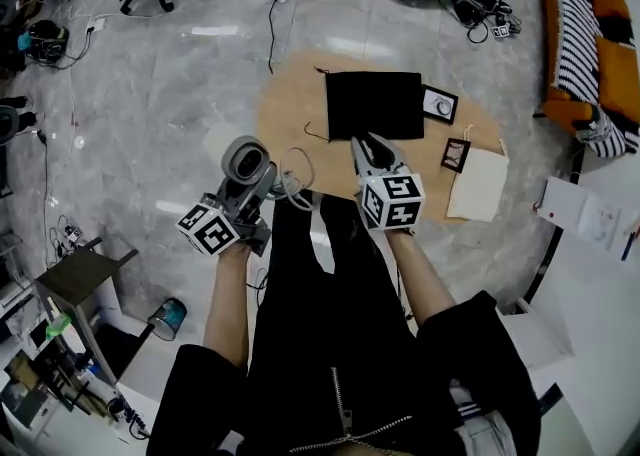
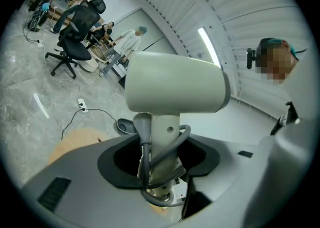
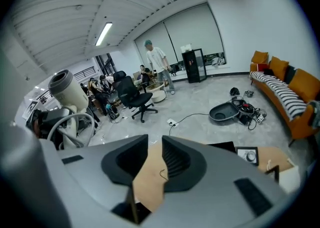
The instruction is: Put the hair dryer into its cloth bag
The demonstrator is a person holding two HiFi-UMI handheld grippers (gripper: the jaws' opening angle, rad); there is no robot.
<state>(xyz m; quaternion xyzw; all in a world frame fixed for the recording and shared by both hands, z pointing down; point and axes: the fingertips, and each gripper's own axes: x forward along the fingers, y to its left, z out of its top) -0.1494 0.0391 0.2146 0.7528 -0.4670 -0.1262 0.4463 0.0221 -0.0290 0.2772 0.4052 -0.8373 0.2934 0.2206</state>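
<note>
Left claw (image 2: pixel 160 164): clamped on the handle of the hair dryer (image 2: pixel 175 84), cord looped round, short of the counter (image 1: pixel 290 94) | Right claw (image 3: pixel 154 164): slightly parted, empty; best used to pinch one lip and spread the mouth wide | cloth bag (image 1: pixel 375 104): black, flat on the counter, seemingly empty | cream pouch (image 1: pixel 478 184): flat, likewise.

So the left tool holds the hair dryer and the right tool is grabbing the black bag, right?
No. The left tool does hold the hair dryer, but the right tool grabs nothing: the right gripper view shows its jaws apart and empty. The black bag lies on the tan mat.
</note>
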